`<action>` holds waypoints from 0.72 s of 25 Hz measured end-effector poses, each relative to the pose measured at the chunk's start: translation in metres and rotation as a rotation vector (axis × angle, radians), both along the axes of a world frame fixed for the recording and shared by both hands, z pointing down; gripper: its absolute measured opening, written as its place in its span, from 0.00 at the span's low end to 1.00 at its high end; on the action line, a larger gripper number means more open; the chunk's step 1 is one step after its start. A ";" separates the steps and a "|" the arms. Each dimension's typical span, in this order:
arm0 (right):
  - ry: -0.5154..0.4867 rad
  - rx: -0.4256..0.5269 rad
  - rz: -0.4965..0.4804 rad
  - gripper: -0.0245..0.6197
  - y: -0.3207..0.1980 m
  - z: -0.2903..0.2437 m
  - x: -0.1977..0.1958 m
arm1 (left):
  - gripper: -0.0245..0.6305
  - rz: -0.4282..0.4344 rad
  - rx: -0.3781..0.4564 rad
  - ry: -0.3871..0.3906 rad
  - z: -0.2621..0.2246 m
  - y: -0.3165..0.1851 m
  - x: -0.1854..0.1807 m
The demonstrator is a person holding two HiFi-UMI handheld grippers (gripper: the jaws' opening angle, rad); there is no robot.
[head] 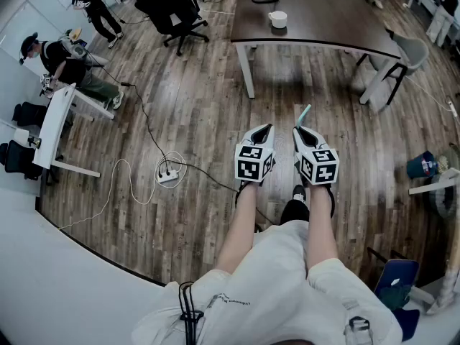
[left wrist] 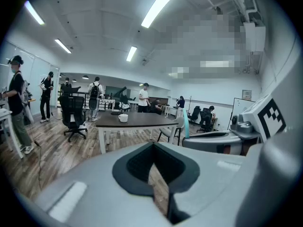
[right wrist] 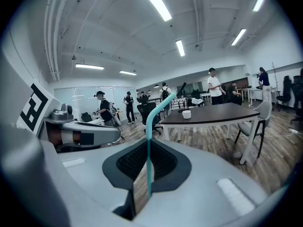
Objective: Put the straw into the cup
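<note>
Straw point(right wrist: 148, 126) upright in right claw point(right wrist: 141, 183)

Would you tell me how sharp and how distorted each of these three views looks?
Head view: strong fisheye bows the floor boards; table and cup are sharp. Left gripper view: the left gripper near the lens is soft, corners black. Right gripper view: ceiling lights glare; the straw is crisp.

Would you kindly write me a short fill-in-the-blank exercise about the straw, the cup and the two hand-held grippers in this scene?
1. Of the left hand-held gripper and the right hand-held gripper, the straw is clamped in the ____ one.
2. The cup stands ____ the dark table.
3. The left hand-held gripper holds ____.
Missing words: right; on; nothing.
</note>
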State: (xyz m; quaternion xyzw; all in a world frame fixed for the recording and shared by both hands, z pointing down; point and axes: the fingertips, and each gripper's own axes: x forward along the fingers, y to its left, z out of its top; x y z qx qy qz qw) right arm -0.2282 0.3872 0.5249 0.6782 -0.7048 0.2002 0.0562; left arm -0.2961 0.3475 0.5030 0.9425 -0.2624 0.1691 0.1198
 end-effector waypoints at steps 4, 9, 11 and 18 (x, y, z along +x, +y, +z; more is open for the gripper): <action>-0.017 0.024 -0.004 0.10 -0.028 -0.001 0.054 | 0.04 0.026 0.035 -0.015 -0.005 -0.021 0.055; -0.029 0.045 -0.031 0.10 -0.062 -0.012 0.113 | 0.04 0.020 0.042 -0.036 -0.009 -0.050 0.118; -0.026 0.041 -0.054 0.10 -0.070 -0.014 0.132 | 0.04 0.008 0.031 -0.039 -0.008 -0.058 0.141; -0.051 0.041 -0.117 0.10 -0.082 -0.009 0.190 | 0.04 -0.025 0.006 -0.072 0.002 -0.070 0.200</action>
